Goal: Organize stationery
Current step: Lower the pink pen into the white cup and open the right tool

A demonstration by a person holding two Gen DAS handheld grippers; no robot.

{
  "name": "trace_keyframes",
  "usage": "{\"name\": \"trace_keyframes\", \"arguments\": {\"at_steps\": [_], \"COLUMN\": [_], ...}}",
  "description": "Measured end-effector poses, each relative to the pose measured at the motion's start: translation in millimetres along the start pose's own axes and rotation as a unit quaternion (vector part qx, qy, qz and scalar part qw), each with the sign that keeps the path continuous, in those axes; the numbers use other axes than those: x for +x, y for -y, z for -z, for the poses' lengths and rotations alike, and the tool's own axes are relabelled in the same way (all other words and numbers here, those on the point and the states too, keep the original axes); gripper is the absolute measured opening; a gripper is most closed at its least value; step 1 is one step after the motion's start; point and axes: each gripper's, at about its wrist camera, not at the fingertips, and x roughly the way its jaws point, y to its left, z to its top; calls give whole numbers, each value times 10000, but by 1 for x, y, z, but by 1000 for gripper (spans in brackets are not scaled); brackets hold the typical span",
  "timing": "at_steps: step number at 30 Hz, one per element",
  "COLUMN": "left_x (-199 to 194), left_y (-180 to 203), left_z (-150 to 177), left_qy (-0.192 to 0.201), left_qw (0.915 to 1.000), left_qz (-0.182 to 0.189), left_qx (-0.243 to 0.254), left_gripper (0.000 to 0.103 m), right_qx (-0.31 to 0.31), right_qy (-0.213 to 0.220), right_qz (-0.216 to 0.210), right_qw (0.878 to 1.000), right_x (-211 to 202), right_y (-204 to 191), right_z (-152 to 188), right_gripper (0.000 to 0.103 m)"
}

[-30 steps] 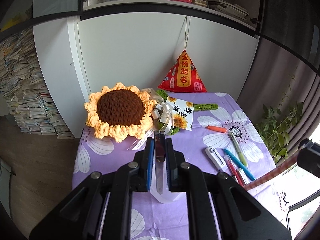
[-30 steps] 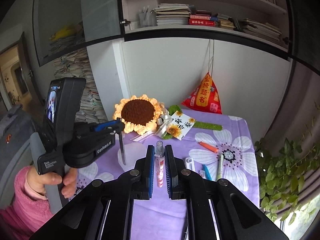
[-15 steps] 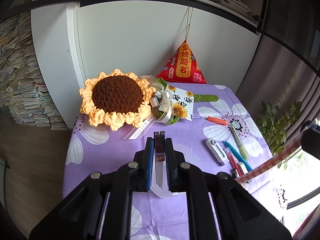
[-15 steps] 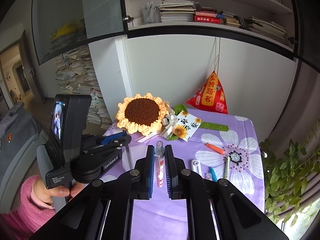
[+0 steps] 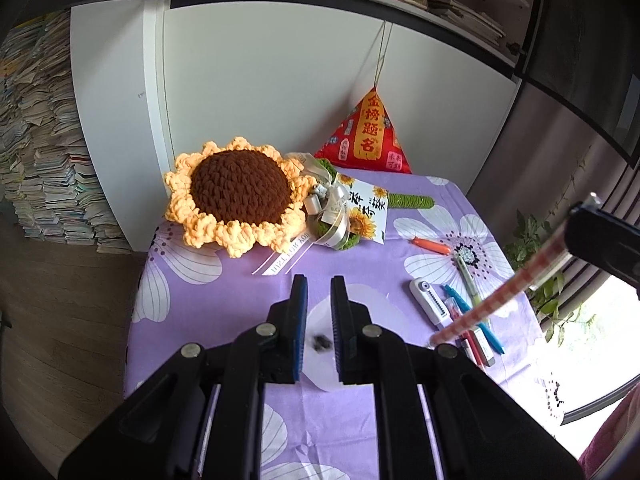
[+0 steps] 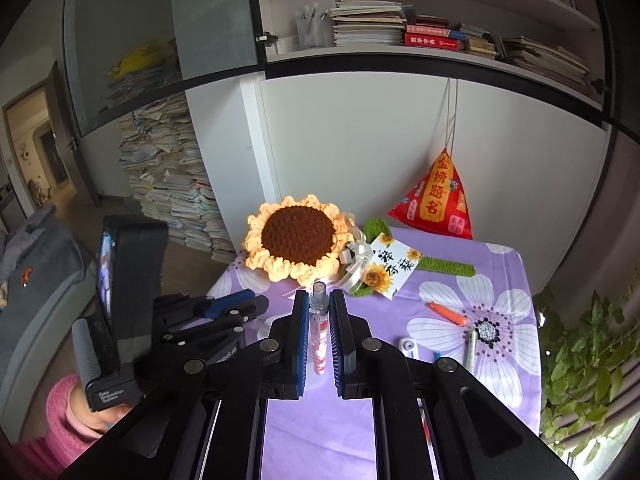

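Between the blue pads of the right gripper [image 6: 319, 295]: pinching a clear pen [image 6: 319, 344] with red-and-white filling, jaws drawn narrow on its barrel, cap end poking past the fingertips. Hovering it above the purple-clothed table [image 6: 320, 432], over the near bare stretch of cloth. Leaving open room straight ahead, up to the crochet sunflower [image 6: 298, 242] at the far left corner. Crowding on the right only: lying loose there, near one another, an orange pen [image 6: 446, 314], a green pen [image 6: 471, 350] and a white correction tape [image 6: 409, 347], all inside the cloth's right edge. Running close on the left, the table's edge, dropping to wood floor. Hanging about over that edge, the left gripper [image 5: 319, 280], jaws standing narrow, nearly together. Showing through its gap, a whitish translucent thing [image 5: 320, 368]; not telling whether pinched or merely lying beneath. Crossing the right of the left wrist view, the same pen's barrel, slanting down over the loose pens.
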Motion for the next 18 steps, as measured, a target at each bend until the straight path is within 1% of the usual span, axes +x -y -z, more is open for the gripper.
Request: {"name": "trace_keyframes", "arguments": {"at_steps": [7, 10, 18], "left_x": [-19, -24, -17], "left_y": [-12, -15, -23], "left_z": [-1, 1, 11], "left_qy": [216, 251, 105], "left_qw": [9996, 9996, 9998], "left_qz": [4, -24, -105], "left_qx": [-161, -134, -151], "left_gripper": [10, 10, 11], "right_qx": [-208, -259, -227], "right_qy": [-16, -89, -233], "right_qz": [-128, -121, -198], "right_qw": [9997, 9996, 9993], "right_x": [14, 25, 48], "right_y": [-15, -19, -24], "right_z": [-11, -10, -8], "right_gripper": [11, 11, 11]}}
